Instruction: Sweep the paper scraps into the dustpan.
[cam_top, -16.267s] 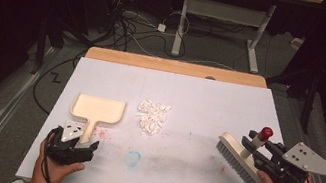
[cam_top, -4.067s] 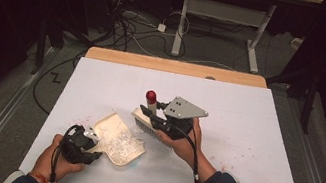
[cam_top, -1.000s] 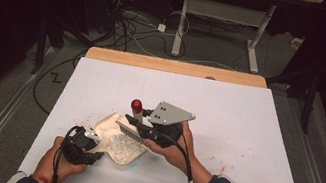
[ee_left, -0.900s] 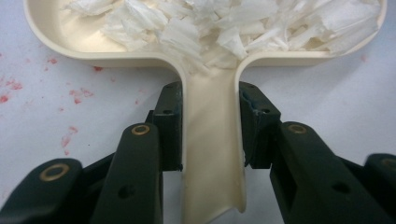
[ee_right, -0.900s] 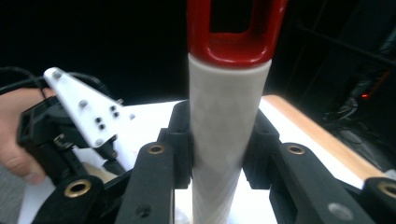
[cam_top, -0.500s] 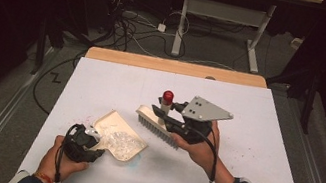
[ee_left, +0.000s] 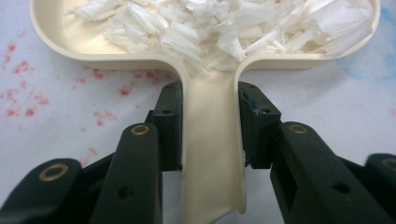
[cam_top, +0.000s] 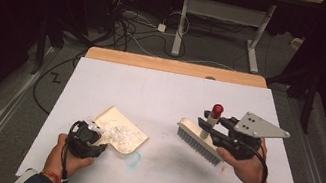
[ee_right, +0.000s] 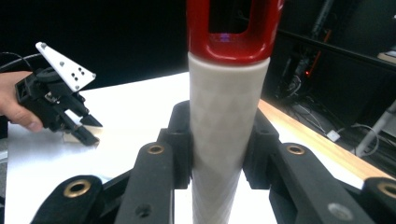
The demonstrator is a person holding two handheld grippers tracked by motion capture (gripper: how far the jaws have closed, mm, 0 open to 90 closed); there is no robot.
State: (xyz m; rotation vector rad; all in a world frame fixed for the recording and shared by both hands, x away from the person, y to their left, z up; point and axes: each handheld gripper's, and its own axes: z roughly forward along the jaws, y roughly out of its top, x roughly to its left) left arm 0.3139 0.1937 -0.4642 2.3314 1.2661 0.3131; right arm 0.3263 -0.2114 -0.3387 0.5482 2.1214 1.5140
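In the high view, the left gripper [cam_top: 92, 136] sits at the lower left of the frame, clamped on the handle of a cream plastic dustpan [cam_top: 128, 136] that lies on the white table sheet [cam_top: 161, 91]. The left gripper view shows both black pads pressed against the sides of that narrow handle, with the pan's tray along the top edge holding a heap of white shredded paper scraps [ee_left: 224, 28]. Faint red specks mark the sheet at the left of that view.

The right gripper [cam_top: 215, 129] is at the right of centre in the high view, well apart from the dustpan, shut on the white handle of a hand brush with a red tip [cam_top: 199, 138]. Its grey bristles point down and seem to hang just above the sheet, though contact is hard to judge.
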